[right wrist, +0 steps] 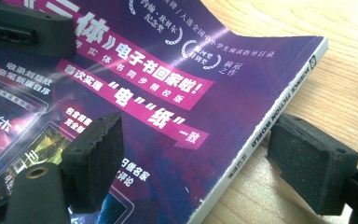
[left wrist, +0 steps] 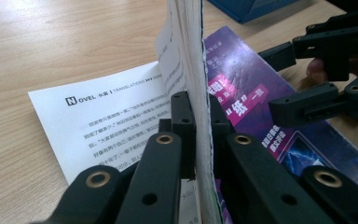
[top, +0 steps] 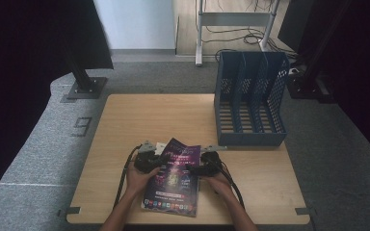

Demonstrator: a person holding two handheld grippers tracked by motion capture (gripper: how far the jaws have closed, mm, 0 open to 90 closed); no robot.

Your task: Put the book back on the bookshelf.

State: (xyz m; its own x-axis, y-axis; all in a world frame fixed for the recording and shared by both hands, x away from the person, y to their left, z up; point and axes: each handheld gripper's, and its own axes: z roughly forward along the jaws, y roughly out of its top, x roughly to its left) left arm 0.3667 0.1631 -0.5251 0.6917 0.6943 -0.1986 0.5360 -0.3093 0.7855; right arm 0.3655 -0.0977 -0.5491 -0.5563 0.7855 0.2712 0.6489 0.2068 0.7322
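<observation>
The magazine [top: 172, 179] lay at the worktop's [top: 125, 125] near edge, back cover up. Some pages were pinched upright by the closed left claw [left wrist: 195, 135]. The right claw [right wrist: 193, 154] stood open astride the spine, gripping nothing. A full lift and transfer to the blue file rack [top: 250, 98] at the far right corner seemingly remained.

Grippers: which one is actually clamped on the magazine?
The left gripper: its jaws pinch the magazine cover's raised edge. The right gripper only straddles the spine, open.
</observation>
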